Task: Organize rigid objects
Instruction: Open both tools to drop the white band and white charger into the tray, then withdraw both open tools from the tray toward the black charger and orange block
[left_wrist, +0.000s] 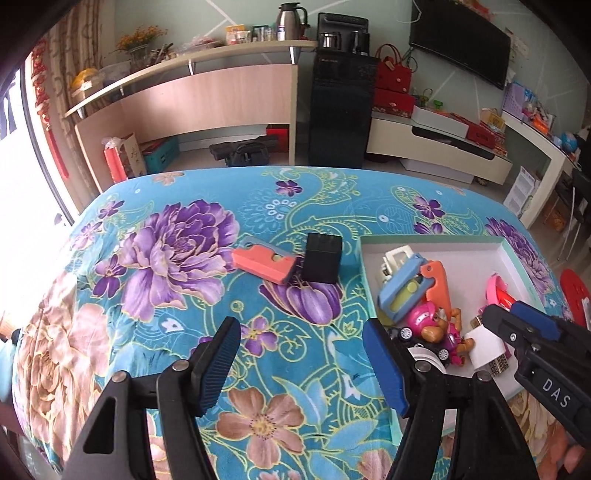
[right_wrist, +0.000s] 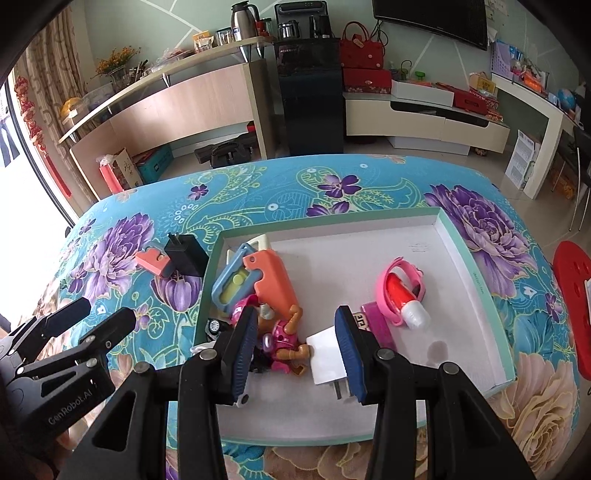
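Tray (right_wrist: 476, 291) rim—left tongs (left_wrist: 301, 363) outside, seemingly clear

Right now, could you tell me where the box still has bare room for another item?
The box is bare along its far wall and right wall, beyond the pink toy. Its left side is crowded: orange case, blue case, toy dog, white charger.

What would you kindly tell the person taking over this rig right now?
Left gripper: open, empty, over the blanket.
Right gripper: open over the tray, white charger by its right finger, not gripped.
In the tray: blue and orange cases, toy figure, pink item.
Left on the blanket: black charger and orange block.
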